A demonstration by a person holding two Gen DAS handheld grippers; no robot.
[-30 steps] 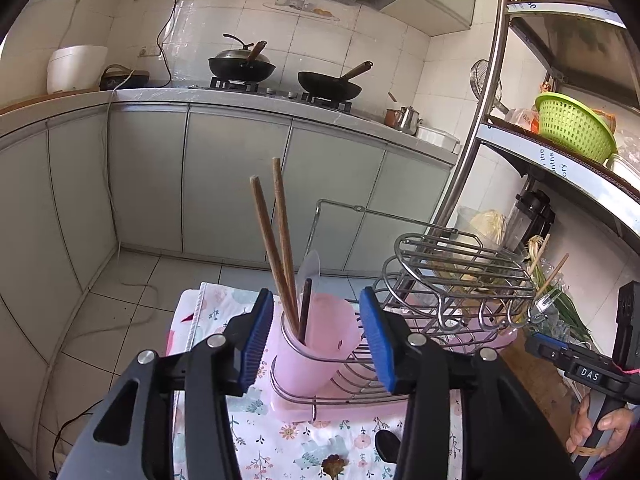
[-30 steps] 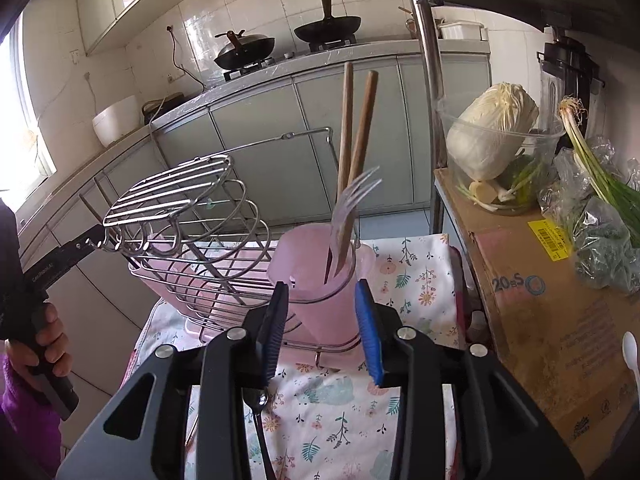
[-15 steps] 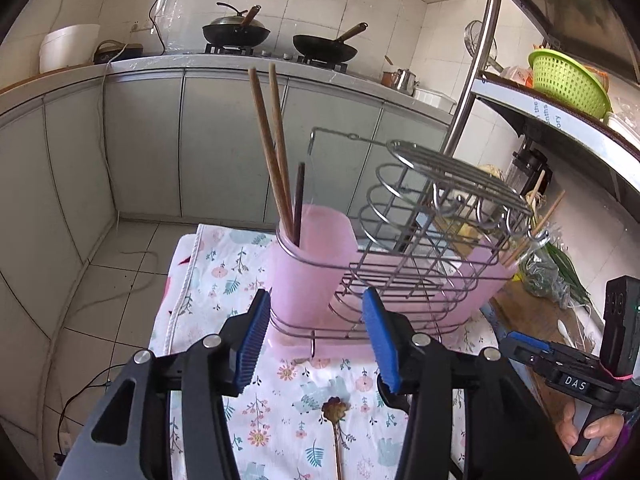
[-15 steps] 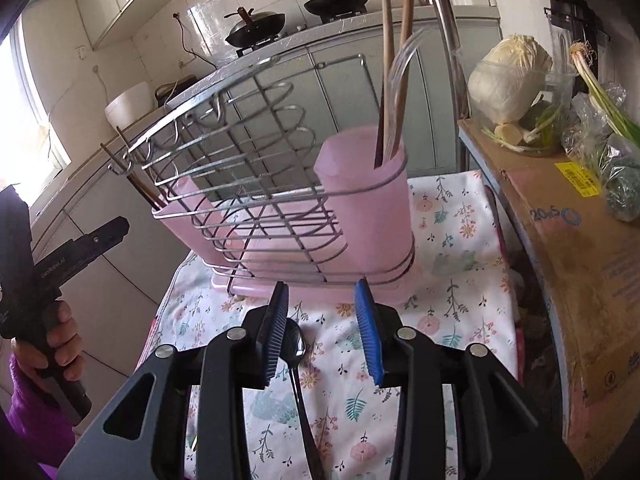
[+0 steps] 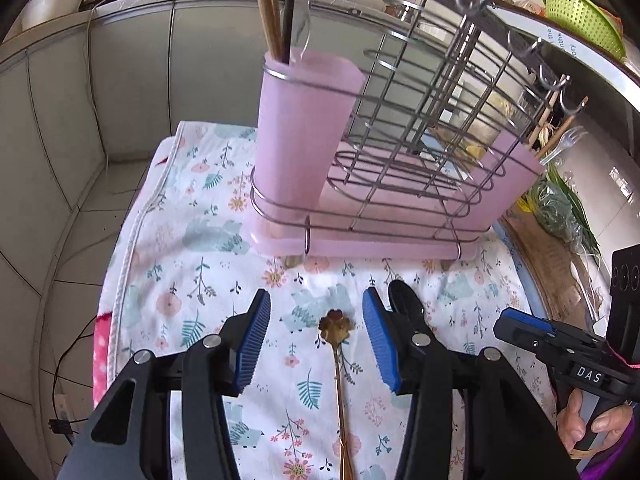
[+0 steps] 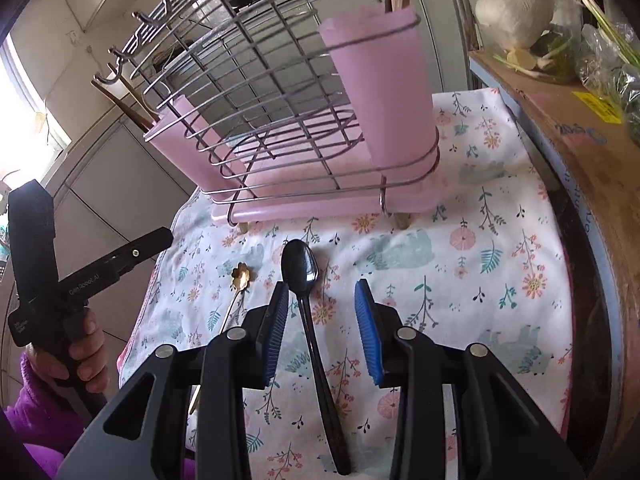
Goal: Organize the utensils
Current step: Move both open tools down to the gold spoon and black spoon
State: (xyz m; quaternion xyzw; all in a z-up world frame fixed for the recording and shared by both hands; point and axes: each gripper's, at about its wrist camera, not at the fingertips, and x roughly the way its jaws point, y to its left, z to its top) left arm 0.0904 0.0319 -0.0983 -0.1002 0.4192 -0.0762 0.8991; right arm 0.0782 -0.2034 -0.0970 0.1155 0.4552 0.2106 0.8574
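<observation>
Two utensils lie loose on the floral cloth (image 5: pixel 192 240) that covers the worktop, just in front of the pink utensil rack (image 5: pixel 380 184): a gold spoon (image 5: pixel 338 344) with a flower-shaped bowl, and beside it a black spoon (image 6: pixel 308 304). Both point their bowls toward the rack and their handles back toward the person.

The left hand-held gripper (image 5: pixel 316 340) is released, its blue pads standing apart on either side of the gold spoon's bowl with nothing between them but the spoon lying on the cloth, untouched. The right hand-held gripper (image 6: pixel 322 328) is likewise released and straddles the neck of the black spoon, which sits closer to its left pad than to its right.

The step in hand appears to be picking each spoon up off the cloth. To do it well, each gripper should probably centre itself over the handle first; the right one looks off-centre and would push the spoon sideways if it closed as it stands. A grip on the neck, just behind the bowl, seems wiser than one on the bowl, which is curved and may slip out. The spoons are thin and lie flat on soft fabric, so the pads need to come right down to the cloth, yet closing too low risks pinching it. The pink cup (image 5: pixel 300 136) at the rack's end already holds chopsticks (image 5: pixel 268 4), and seems the likely destination.
</observation>
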